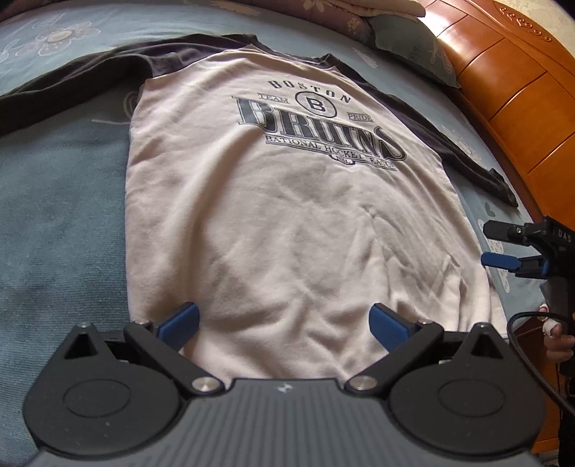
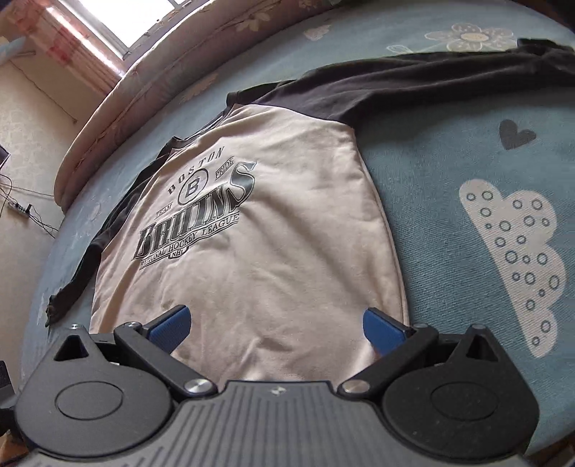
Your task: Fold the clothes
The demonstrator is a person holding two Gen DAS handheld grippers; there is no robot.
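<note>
A pale long-sleeved shirt [image 1: 287,215] with dark sleeves and a "Boston Bruins" print lies flat, front up, on the bed. Its two sleeves spread out sideways. My left gripper [image 1: 284,321] hovers open over the hem, blue pads wide apart and nothing between them. The right gripper [image 1: 503,248] shows at the right edge of the left wrist view, beside the shirt's lower right side, its fingers apart. In the right wrist view the shirt [image 2: 269,258] fills the middle, and my right gripper [image 2: 275,323] stands open above the hem near its right corner.
The bed sheet [image 2: 467,161] is blue with cloud, heart and flower prints. An orange wooden headboard [image 1: 510,82] runs along the right, with pillows [image 1: 406,39] at the far end. A person's hand [image 1: 555,336] holds the right gripper. A window [image 2: 118,18] and floor cables [image 2: 25,212] lie beyond the bed.
</note>
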